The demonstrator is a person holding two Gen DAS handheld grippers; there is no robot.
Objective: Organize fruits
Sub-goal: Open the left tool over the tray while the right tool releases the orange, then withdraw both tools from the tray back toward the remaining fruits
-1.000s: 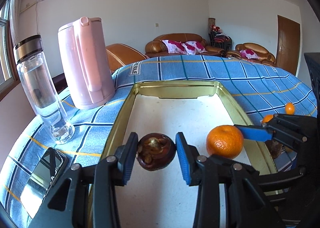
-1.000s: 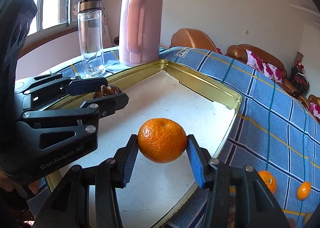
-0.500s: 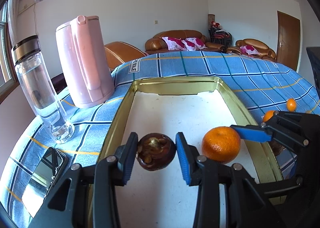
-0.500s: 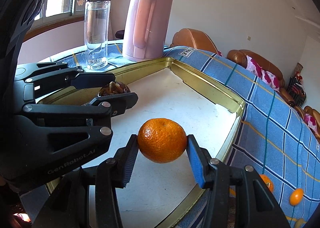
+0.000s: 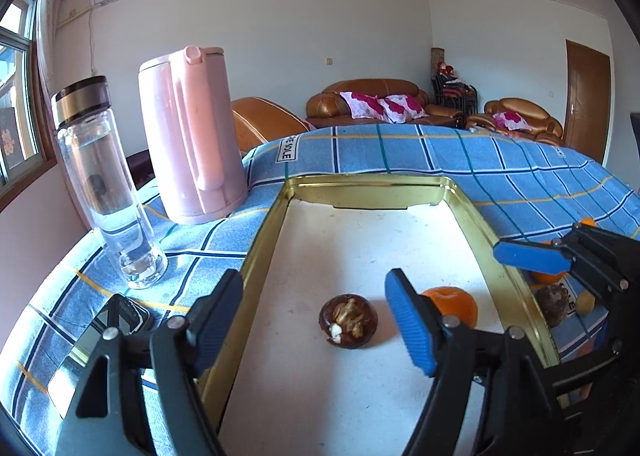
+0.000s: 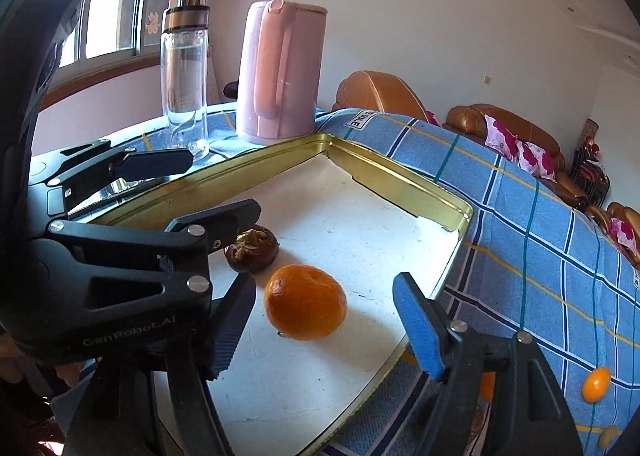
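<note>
A dark brown mangosteen and an orange tangerine lie side by side on the white floor of a gold-rimmed tray. My left gripper is open, its jaws wide to either side of the mangosteen and raised clear of it. My right gripper is open above the tangerine, not touching it. The mangosteen also shows in the right wrist view, partly behind the left gripper's finger.
A pink kettle and a clear bottle stand left of the tray on the blue plaid cloth. A phone lies near the left edge. More fruit lies right of the tray; a small orange one shows in the right wrist view.
Both grippers have opened and let go. The mangosteen and the tangerine now rest on the tray floor, and both grippers have lifted a little.
</note>
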